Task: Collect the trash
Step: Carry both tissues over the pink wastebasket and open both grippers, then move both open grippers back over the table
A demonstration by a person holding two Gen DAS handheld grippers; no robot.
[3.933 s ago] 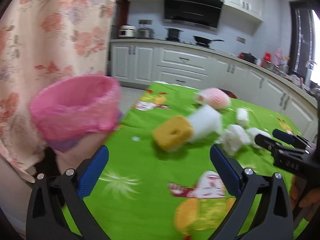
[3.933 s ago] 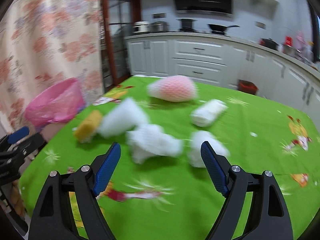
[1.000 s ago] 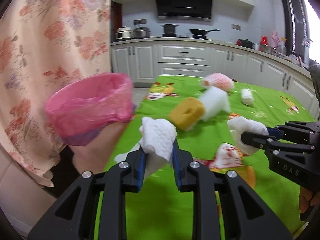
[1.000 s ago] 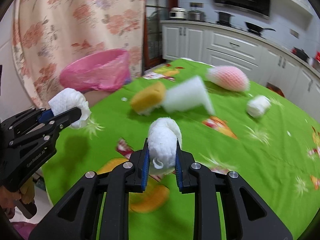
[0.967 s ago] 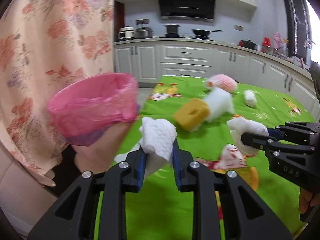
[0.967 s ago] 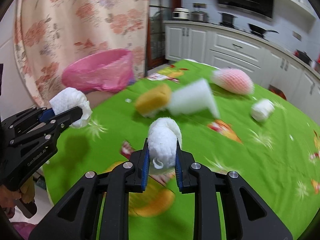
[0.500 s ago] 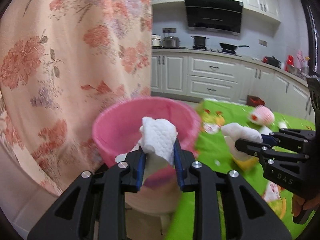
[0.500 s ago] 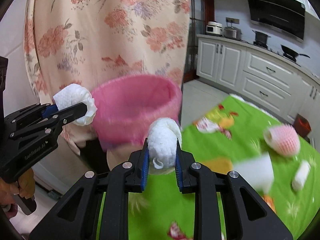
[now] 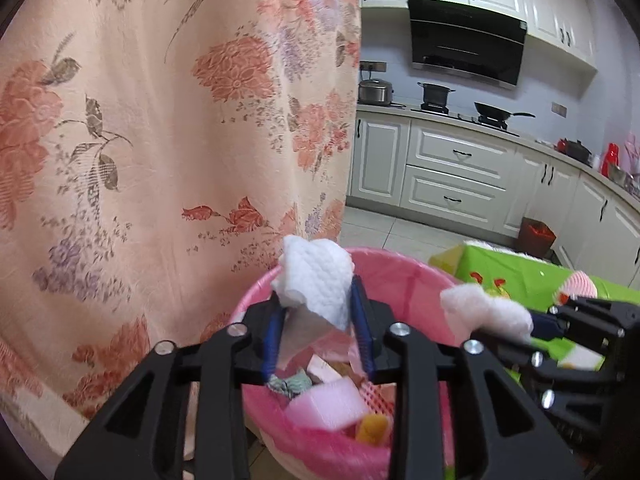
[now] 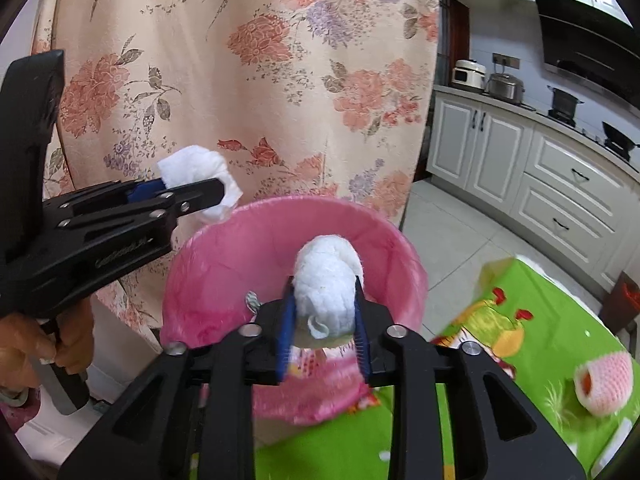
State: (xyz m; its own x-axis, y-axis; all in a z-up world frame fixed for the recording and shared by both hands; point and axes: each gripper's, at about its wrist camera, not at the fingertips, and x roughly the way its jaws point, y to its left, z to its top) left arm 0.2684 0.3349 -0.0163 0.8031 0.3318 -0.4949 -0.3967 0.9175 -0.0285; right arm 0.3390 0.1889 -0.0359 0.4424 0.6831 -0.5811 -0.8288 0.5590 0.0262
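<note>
Both grippers have swung away from the green surface and now hang over the pink plastic-lined bin point(image 9: 400, 276), each with its wad of tissue.

Left wrist view: the left gripper point(image 9: 320, 332) has its jaws opening, the crumpled white paper towel point(image 9: 316, 280) between the blue pads and not yet fallen. Below lie a pink foam block point(image 9: 328, 404) and other scraps. The towel sits near the bin's far rim; if it clings to one pad as the jaws part, it could tip out toward the floral curtain point(image 9: 160, 120).

Right wrist view: the right gripper point(image 10: 324, 332) is likewise opening around a rolled white tissue ball point(image 10: 326, 292), above the bin's near side. Released there, it might bounce onto the green patterned tablecloth surface point(image 10: 520, 360), where a pink foam fruit net point(image 10: 604, 382) waits.
</note>
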